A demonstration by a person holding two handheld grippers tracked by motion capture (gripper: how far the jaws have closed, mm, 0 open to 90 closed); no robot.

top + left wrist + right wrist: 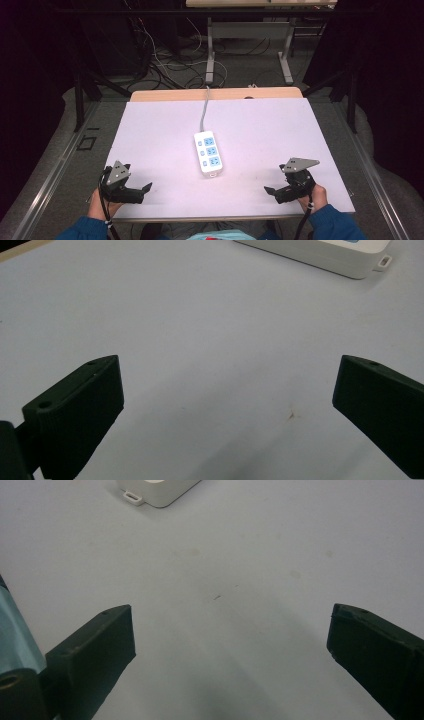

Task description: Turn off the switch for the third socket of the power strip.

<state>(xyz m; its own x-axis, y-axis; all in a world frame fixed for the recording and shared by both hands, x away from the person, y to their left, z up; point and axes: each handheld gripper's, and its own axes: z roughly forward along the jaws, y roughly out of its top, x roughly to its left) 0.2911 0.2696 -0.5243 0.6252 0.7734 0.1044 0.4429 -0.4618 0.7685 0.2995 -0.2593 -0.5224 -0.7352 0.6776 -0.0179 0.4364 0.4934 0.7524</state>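
1. Your left hand-held gripper (145,191) sits by the desk's (280,130) near-left corner; its jaws are spread wide with nothing between them.
2. Your right hand-held gripper (270,192) sits by the near-right corner; it too is released and empty.
3. The white power strip (208,152) lies flat mid-desk, between both grippers and well apart from each; its grey cord (204,111) runs to the far edge.
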